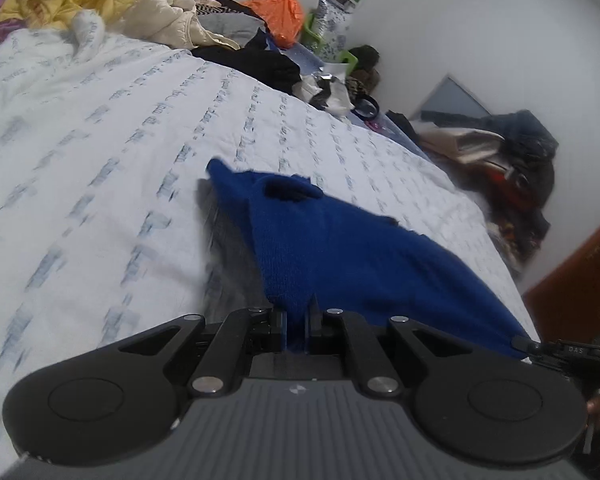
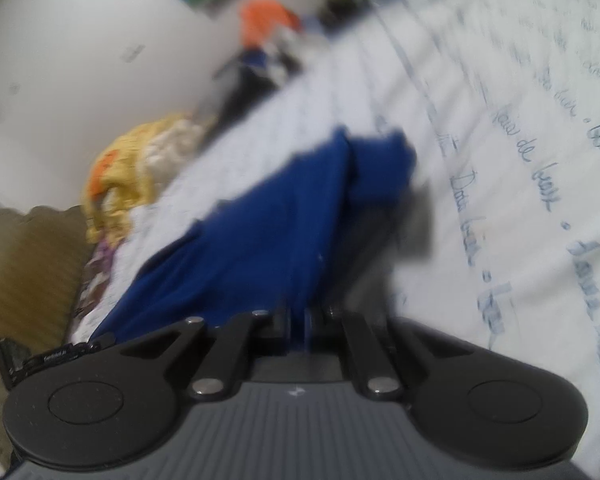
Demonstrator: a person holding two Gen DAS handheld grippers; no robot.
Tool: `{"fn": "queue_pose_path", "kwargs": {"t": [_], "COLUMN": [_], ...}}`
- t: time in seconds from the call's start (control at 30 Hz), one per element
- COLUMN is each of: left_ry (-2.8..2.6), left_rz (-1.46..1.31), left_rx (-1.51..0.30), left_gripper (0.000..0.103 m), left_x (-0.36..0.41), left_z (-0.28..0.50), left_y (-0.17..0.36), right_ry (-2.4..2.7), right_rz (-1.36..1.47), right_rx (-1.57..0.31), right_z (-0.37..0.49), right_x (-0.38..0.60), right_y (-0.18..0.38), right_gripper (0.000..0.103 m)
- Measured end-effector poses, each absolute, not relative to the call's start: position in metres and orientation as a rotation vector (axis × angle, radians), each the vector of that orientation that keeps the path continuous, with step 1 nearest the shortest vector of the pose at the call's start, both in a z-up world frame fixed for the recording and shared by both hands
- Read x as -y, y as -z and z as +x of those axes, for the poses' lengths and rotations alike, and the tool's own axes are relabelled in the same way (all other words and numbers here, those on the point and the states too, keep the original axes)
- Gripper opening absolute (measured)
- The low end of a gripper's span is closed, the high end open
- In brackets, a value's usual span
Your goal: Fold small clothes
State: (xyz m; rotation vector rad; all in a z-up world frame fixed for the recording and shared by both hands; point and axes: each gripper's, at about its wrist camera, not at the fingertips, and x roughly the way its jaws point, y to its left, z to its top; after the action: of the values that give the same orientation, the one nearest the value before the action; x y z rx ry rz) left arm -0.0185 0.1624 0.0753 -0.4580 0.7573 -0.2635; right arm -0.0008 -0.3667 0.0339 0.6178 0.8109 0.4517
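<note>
Left gripper (image 1: 296, 330) is pinching the blue knitted small garment (image 1: 340, 248) at its near edge, and right gripper (image 2: 298, 330) is clamping the same cloth (image 2: 260, 240), so it's hanging stretched over the white script-printed bedsheet (image 1: 100, 160). Loads of open sheet is showing toward 10 o'clock; clutter with an orange plastic bag (image 1: 282, 14) is sitting at 12.

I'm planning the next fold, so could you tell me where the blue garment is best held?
Hold the blue garment as now, by its near edge, each gripper pinching one end from the near side: it hangs stretched between them, far end trailing toward the bed.
</note>
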Motion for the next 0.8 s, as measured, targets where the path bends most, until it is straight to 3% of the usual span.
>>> {"fn": "queue_pose_path", "kwargs": {"t": [0.13, 0.23, 0.3, 0.33, 0.4, 0.43, 0.47, 0.5, 0.53, 0.57, 0.63, 0.73, 0.77, 0.8], "left_ry": [0.224, 0.131, 0.077, 0.064, 0.051, 0.061, 0.087, 0.119, 0.131, 0.139, 0.189, 0.222, 0.233, 0.234], "left_rz": [-0.461, -0.438, -0.395, -0.328, -0.144, -0.068, 0.002, 0.077, 0.159, 0.231, 0.327, 0.363, 0.364, 0.35], "left_rx": [-0.835, -0.916, -0.858, -0.798, -0.655, -0.585, -0.502, -0.46, -0.458, -0.481, -0.563, -0.688, -0.715, -0.722], "left_gripper": [0.011, 0.019, 0.02, 0.025, 0.064, 0.101, 0.101, 0.103, 0.099, 0.083, 0.066, 0.063, 0.055, 0.046], "left_x": [-0.175, -0.188, -0.193, -0.189, -0.169, -0.157, -0.143, -0.127, -0.11, -0.094, -0.07, -0.053, -0.051, -0.055], "left_z": [-0.066, -0.072, -0.068, -0.064, -0.05, -0.042, -0.033, -0.022, -0.004, 0.014, 0.053, 0.093, 0.102, 0.106], "left_y": [-0.051, -0.02, -0.03, -0.043, -0.071, -0.081, -0.086, -0.085, -0.079, -0.07, -0.046, -0.016, -0.008, -0.002], "right_ry": [-0.481, -0.426, -0.376, -0.356, -0.334, -0.338, -0.349, -0.359, -0.356, -0.348, -0.336, -0.304, -0.294, -0.308], "right_rz": [0.64, 0.596, 0.601, 0.599, 0.553, 0.523, 0.494, 0.467, 0.443, 0.418, 0.371, 0.286, 0.262, 0.23], "right_rx": [-0.868, -0.955, -0.974, -0.951, -0.837, -0.781, -0.748, -0.734, -0.725, -0.74, -0.806, -0.874, -0.884, -0.864], "right_z": [-0.056, -0.075, -0.067, -0.059, -0.04, -0.027, -0.01, 0.01, 0.031, 0.053, 0.096, 0.134, 0.14, 0.139], "right_x": [0.375, 0.366, 0.367, 0.369, 0.368, 0.365, 0.36, 0.354, 0.347, 0.337, 0.32, 0.298, 0.293, 0.288], "right_y": [-0.025, -0.002, -0.001, -0.007, -0.032, -0.044, -0.052, -0.055, -0.055, -0.052, -0.039, -0.017, -0.012, -0.007], "right_gripper": [0.005, 0.009, 0.01, 0.01, 0.012, 0.019, 0.026, 0.045, 0.053, 0.053, 0.053, 0.052, 0.048, 0.025]}}
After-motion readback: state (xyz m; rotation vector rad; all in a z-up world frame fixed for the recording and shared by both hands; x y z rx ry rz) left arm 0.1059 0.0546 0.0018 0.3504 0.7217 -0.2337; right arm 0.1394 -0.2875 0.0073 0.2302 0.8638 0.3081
